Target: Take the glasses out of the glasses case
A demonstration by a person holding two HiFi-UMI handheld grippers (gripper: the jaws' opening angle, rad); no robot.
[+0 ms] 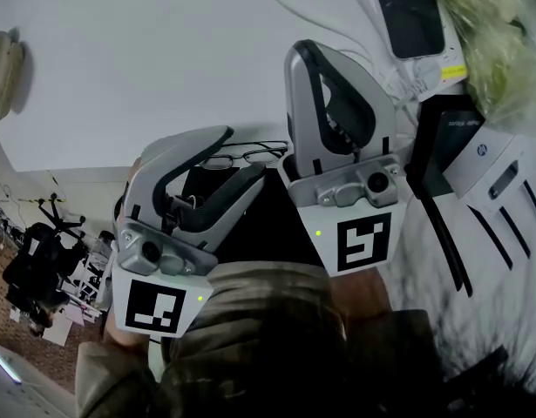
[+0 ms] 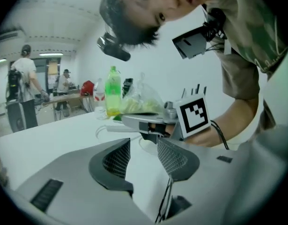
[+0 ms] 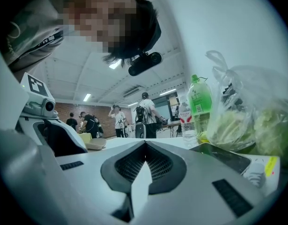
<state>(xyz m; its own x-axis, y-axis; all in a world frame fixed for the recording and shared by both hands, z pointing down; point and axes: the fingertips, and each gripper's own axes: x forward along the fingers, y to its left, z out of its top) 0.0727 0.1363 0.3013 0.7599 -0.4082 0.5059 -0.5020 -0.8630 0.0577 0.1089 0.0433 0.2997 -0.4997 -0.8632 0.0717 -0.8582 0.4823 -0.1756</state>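
White table (image 1: pixel 119 68); glasses (image 1: pixel 250 155) on it, long axis left-to-right in head view

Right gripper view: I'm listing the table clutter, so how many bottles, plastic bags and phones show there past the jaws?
bottles: 2 (green bottle, clear bottle)
plastic bag: 1
phone: 1
Total: 4
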